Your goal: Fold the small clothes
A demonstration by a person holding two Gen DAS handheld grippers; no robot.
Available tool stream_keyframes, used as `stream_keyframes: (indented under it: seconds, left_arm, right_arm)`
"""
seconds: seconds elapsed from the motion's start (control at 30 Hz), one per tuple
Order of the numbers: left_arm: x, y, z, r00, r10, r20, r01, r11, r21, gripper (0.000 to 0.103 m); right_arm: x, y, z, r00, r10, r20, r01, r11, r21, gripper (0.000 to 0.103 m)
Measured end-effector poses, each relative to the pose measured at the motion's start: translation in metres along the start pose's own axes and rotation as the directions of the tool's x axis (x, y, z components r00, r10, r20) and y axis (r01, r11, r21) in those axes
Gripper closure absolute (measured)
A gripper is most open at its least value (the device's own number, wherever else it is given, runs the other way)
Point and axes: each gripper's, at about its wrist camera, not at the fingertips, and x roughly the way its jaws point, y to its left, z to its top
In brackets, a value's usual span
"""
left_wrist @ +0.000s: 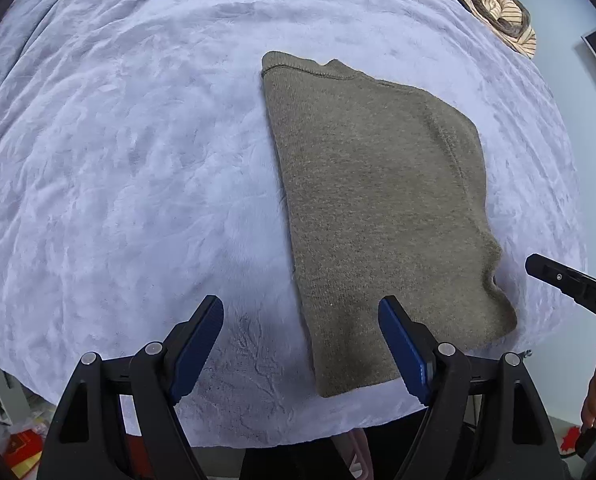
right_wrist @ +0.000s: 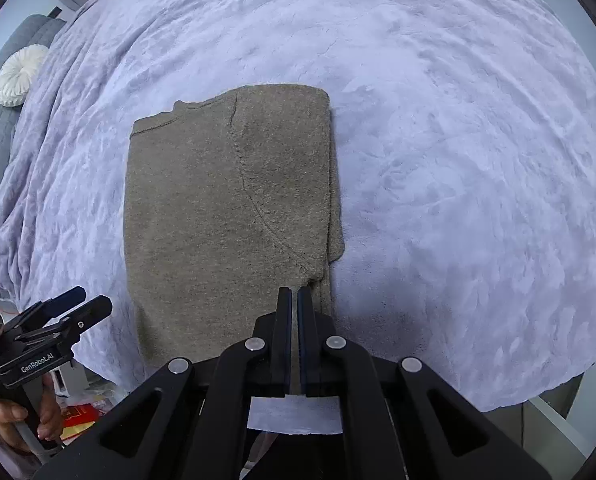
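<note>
A: The olive knit sweater (right_wrist: 225,216) lies flat in the centre of the right wrist view, on the lilac plush blanket (right_wrist: 458,160). It is already folded into a narrow rectangle; a sleeve seam curves over its right half.

B: And the grippers?

A: The right gripper (right_wrist: 293,296) is at the lower edge of the sweater, fingers nearly together with only a thin gap. I cannot tell if any cloth is between them. The left gripper (left_wrist: 302,340) stands wide, holding nothing, over the sweater's lower left corner.

B: So which step is this?

A: I judge the lengthwise folds are done. The next move probably needs both grippers to take the near hem and carry it toward the collar.

B: Anything unclear?

A: The near hem is partly hidden behind the right gripper. A striped garment (left_wrist: 494,4) at the upper right of the left view is cut off.
</note>
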Motion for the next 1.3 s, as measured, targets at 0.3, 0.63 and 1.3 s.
stream_keyframes:
  seconds: [0.3,0.63,1.3]
  left_arm:
    - [-0.017,-0.006,0.007,1.000,0.021,0.007,-0.020,1.000,-0.023,0.022]
    - [-0.031,-0.011,0.018,0.997,0.047,0.059,-0.042,0.996,-0.074,0.000]
    - [-0.040,-0.026,0.022,0.982,0.166,0.093,-0.164,0.986,-0.030,0.000]
  right_arm:
    - [-0.012,0.022,0.008,1.000,-0.004,-0.010,0.003,0.999,-0.036,0.061]
    - [-0.026,0.029,0.023,1.000,-0.016,0.019,0.018,0.997,-0.071,0.022]
    - [-0.030,0.027,0.026,0.994,-0.102,0.030,0.103,0.993,-0.064,0.000]
